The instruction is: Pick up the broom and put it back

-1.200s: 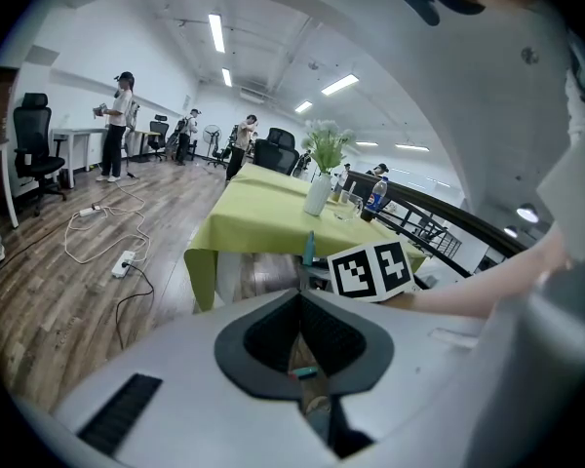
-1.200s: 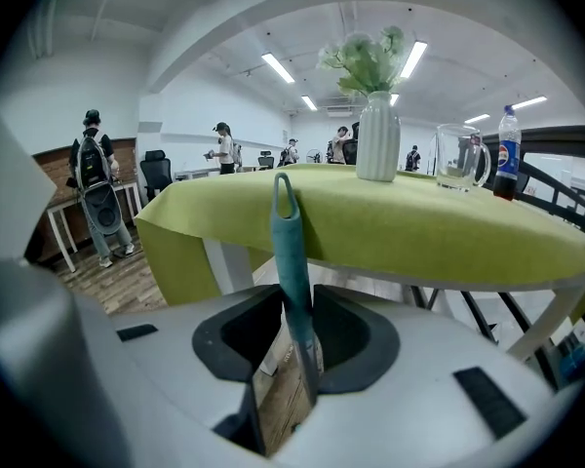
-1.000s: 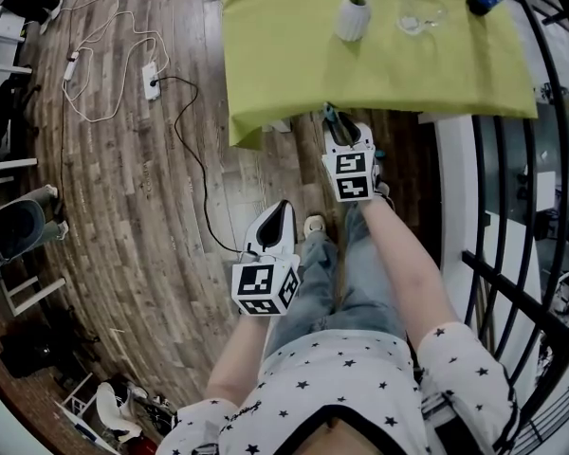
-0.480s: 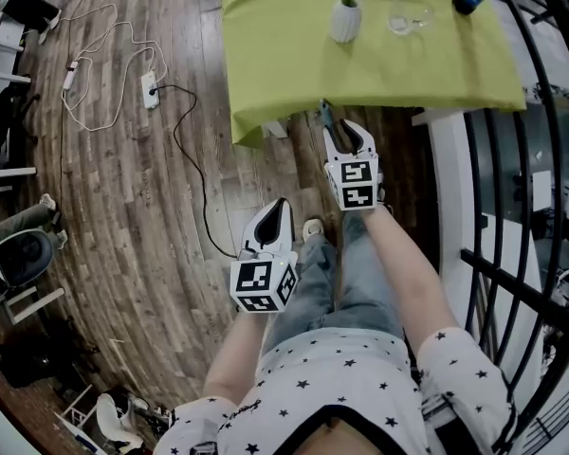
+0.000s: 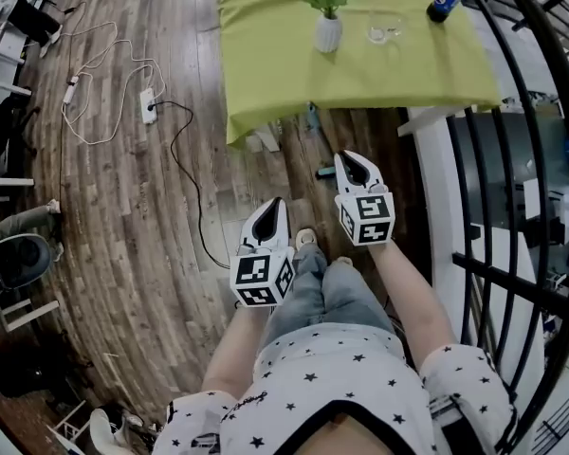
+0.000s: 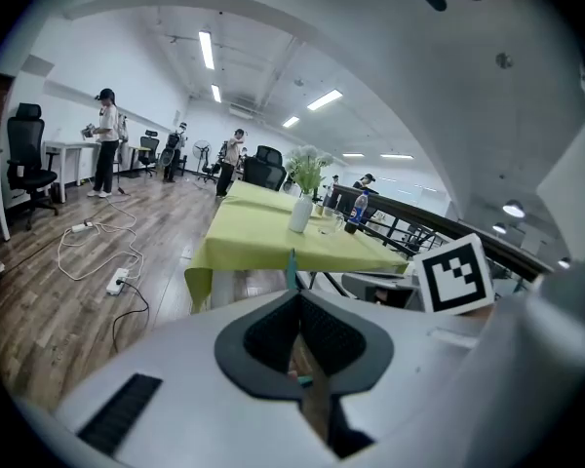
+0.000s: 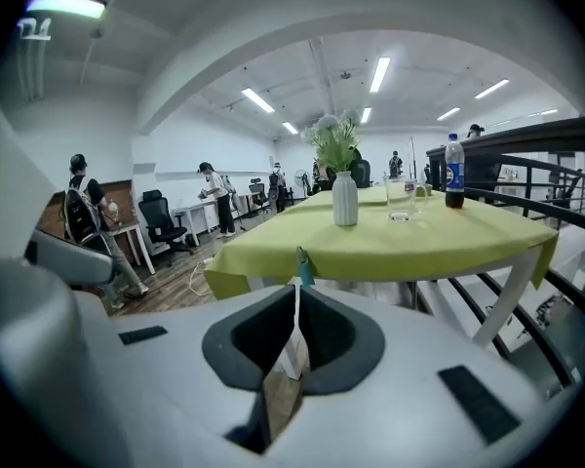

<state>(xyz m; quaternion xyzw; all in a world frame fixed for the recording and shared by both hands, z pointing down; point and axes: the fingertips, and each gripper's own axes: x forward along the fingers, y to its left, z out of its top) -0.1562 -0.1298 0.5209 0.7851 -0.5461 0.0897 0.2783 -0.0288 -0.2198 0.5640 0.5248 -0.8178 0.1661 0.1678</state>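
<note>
Standing near-upright beside the table (image 5: 266,64), the broom (image 5: 311,118) points handle-up.

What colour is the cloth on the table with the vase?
The tablecloth is plain yellow-green, with no pattern. The head view shows it best.

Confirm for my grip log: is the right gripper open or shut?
The right gripper is shut: its jaws meet at the tips with nothing between them, having just been closing.
</note>
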